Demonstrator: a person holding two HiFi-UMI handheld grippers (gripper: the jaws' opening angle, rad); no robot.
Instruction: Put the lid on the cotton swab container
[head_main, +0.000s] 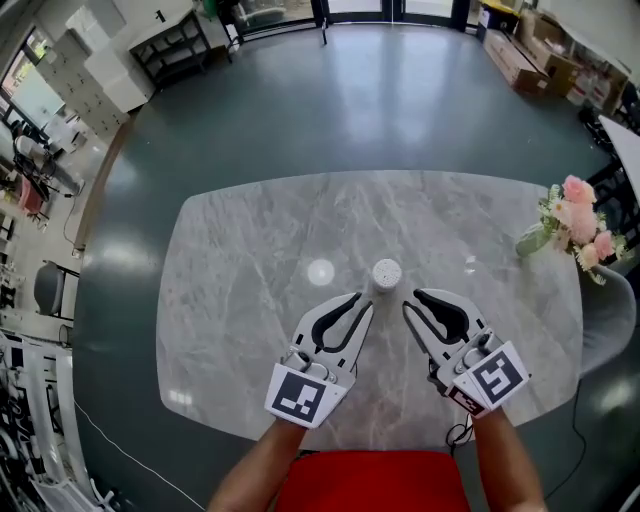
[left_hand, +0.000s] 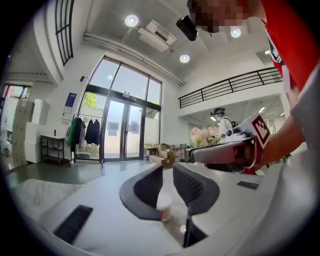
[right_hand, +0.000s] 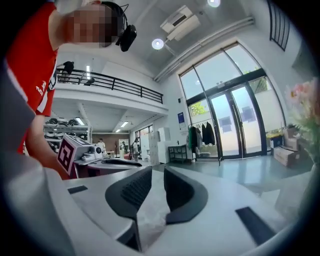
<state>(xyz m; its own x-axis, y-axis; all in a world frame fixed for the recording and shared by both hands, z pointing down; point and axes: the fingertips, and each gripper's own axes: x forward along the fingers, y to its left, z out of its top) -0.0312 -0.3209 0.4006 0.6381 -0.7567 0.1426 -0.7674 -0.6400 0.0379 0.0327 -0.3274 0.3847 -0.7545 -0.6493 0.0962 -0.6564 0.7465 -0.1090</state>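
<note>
Head view: the lid (head_main: 320, 271) lies on the counter (head_main: 230, 300) beside the uncapped cotton swab container (head_main: 387, 272). The left gripper (head_main: 363, 303) and right gripper (head_main: 410, 300) are empty, jaws narrowly apart. Picking up the lid seems next.

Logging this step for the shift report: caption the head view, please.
Left tool and right tool point at the small white cylindrical cotton swab container on the grey marble table, neither gripping it.

Large open lab or workshop hall: glass entrance doors (head_main: 360, 10) at 12 o'clock, cardboard boxes (head_main: 525, 55) at 1, black shelf (head_main: 175, 45) at 11, mezzanine railing (left_hand: 227, 86) overhead, coat rack (left_hand: 84, 134), marble table (head_main: 250, 260) at centre.
</note>
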